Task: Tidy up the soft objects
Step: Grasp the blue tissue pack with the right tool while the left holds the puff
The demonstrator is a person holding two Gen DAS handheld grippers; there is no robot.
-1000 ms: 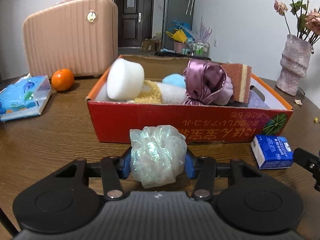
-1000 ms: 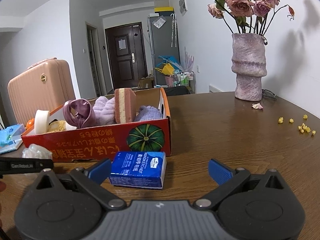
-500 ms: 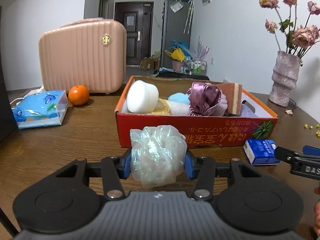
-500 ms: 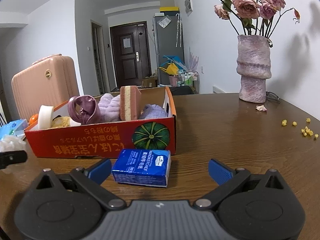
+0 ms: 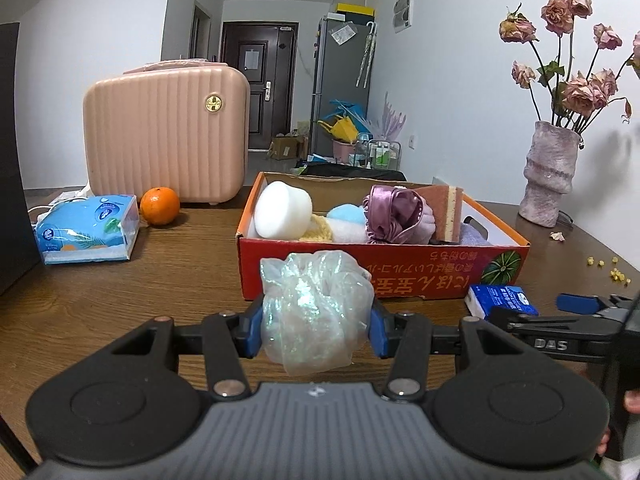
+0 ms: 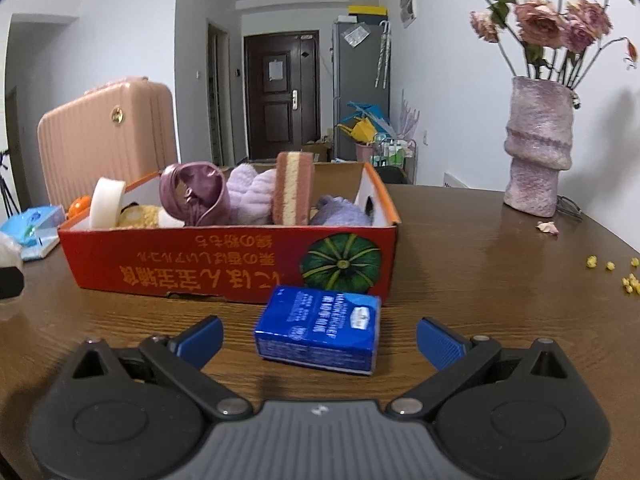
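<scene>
Left gripper (image 5: 316,322): I have its two blue pads pressed against either side of a crumpled, iridescent clear plastic bag (image 5: 316,312), and the bag bulges out above and below them.
Where the bag is: I see it raised in front of the near wall of the red cardboard box (image 5: 360,268), not yet inside it.
Right gripper (image 6: 320,338): I have it spread wide, gripping nothing, low over the brown wooden table (image 6: 480,280).
Blue tissue pack (image 6: 318,328): it lies flat on the table between my spread blue fingers (image 6: 202,338), which do not touch it, just in front of the box's pumpkin picture.
Box contents: a white foam round (image 5: 283,216), a yellow knitted piece (image 5: 318,232), a light blue puff (image 5: 346,214), a shiny mauve satin cloth (image 5: 394,216), a brown-and-cream sponge (image 5: 448,216) standing on edge, and a lilac fluffy cloth (image 6: 344,211) at the right end.
Left of the box: a soft pack of facial tissues (image 5: 86,228) with an orange (image 5: 160,206) just beside it, and a pink ribbed suitcase (image 5: 166,142) behind both.
Right of the box: a mauve textured vase (image 6: 538,148) of dried roses, well apart, with small yellow crumbs (image 6: 628,276) on the table near the edge.
</scene>
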